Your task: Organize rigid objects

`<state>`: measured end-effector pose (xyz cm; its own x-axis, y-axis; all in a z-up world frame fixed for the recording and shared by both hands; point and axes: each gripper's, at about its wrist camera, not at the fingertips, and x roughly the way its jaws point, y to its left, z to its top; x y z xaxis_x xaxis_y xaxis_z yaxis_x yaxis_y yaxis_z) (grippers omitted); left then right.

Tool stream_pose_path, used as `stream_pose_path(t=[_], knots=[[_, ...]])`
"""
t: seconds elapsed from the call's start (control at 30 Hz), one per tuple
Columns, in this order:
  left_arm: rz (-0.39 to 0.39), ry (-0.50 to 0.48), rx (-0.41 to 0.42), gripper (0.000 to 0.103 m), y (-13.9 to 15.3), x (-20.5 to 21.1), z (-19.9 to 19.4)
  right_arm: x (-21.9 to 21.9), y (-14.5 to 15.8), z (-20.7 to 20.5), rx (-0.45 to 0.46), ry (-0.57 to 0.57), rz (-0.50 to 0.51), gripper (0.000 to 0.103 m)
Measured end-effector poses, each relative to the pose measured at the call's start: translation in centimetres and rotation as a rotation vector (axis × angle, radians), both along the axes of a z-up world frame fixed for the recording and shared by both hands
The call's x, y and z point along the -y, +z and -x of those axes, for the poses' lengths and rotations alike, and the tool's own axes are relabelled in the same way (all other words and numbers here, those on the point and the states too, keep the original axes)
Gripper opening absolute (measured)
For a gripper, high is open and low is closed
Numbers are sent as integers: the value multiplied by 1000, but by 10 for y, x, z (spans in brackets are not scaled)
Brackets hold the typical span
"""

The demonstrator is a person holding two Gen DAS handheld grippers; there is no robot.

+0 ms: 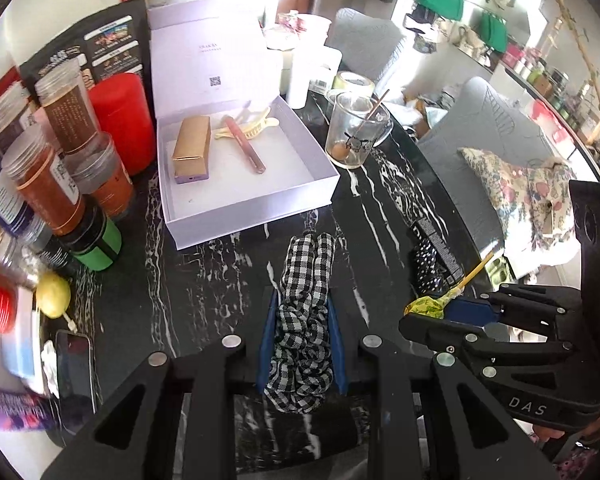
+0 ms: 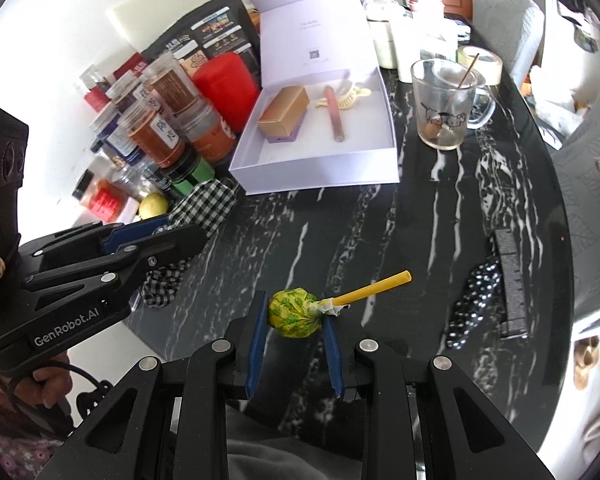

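**Both tongs loaded over the marble table**

Ahead of you on the black marble table [image 1: 204, 280] sits the open lavender box [image 1: 236, 184], holding a gold carton [image 1: 192, 148]. Your left gripper [image 1: 302, 344] pinches a checked scrunchie [image 1: 304, 320]; your right gripper [image 2: 296, 332] pinches a yellow-wrapped lollipop [image 2: 294, 312], stick pointing right.

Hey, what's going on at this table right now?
A person is tidying a cluttered black marble table with a handheld gripper in each hand. The left gripper is shut on a black-and-white checked scrunchie, and the right gripper is shut on a yellow wrapped lollipop. Ahead sits an open white box already holding a gold box, a pink tube and a cream hair clip. A polka-dot scrunchie lies on the table.
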<state>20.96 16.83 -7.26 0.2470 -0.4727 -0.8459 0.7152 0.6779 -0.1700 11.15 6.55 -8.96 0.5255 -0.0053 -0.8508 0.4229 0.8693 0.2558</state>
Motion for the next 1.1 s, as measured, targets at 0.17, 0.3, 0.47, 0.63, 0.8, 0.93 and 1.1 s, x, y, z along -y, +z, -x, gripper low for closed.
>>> stream_pose_path(t=[0.17, 0.3, 0.47, 0.63, 0.8, 0.93, 1.1], knots=[[2, -58, -14, 24, -6, -8, -18, -10, -7, -17, -20, -45, -1, 26], [-14, -87, -34, 24, -12, -15, -31, -18, -14, -29, -35, -78, -5, 26], [-15, -117, -72, 24, -20, -17, -44, -24, -18, -39, -39, -110, -7, 26], [-17, -97, -81, 24, -24, -18, -58, -22, -21, -51, -50, -115, -9, 26], [-14, -76, -88, 24, -27, -14, -71, -14, -22, -63, -51, -103, -15, 26], [-20, -49, -102, 24, -28, -7, -82, -3, -26, -74, -59, -77, -19, 26], [-33, -40, -125, 24, -33, 8, -97, 16, -27, -87, -63, -68, -27, 26]])
